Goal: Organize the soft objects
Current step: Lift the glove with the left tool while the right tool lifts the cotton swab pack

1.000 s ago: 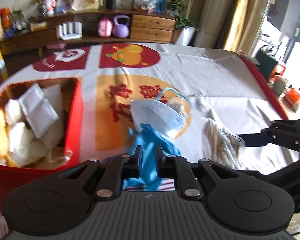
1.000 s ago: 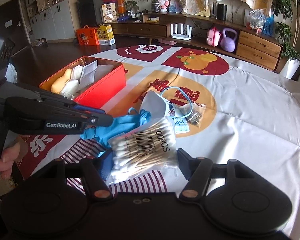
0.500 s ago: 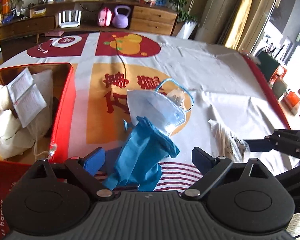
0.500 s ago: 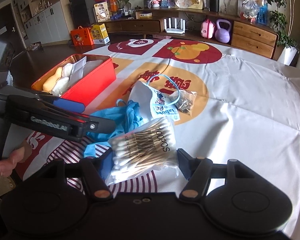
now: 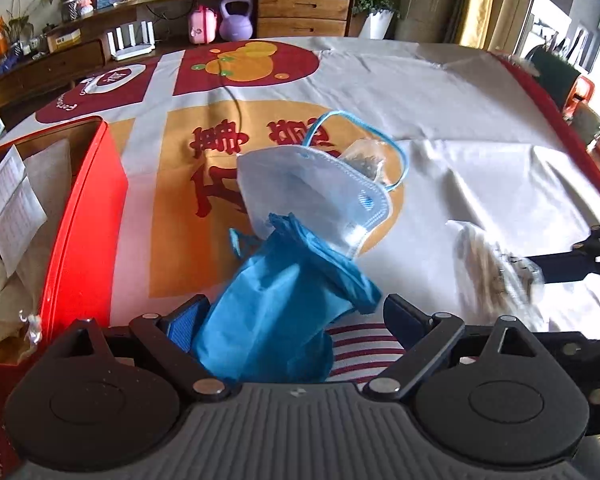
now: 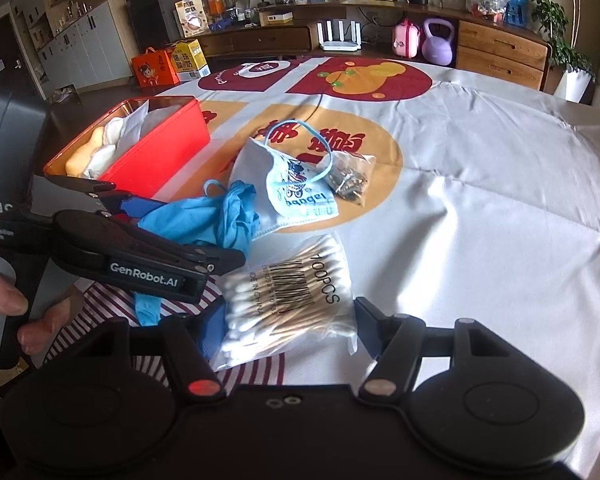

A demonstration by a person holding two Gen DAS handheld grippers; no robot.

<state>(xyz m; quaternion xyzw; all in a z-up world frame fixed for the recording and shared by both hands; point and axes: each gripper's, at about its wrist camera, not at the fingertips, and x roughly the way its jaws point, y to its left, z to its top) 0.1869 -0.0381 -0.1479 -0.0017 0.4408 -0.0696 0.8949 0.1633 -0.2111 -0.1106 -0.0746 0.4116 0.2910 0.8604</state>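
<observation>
On the surface (image 6: 500,184), the tin (image 6: 156,156) was placed at the frame's left. The mask (image 6: 292,188) was laid at centre, the glove (image 6: 204,220) at its lower left, the swab bag (image 6: 292,300) below both.

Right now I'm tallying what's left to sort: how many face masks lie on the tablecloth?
1: the white face mask with blue ear loops lies mid-cloth, between the crumpled blue glove and the small clear bag. Another could hide underneath.
</observation>
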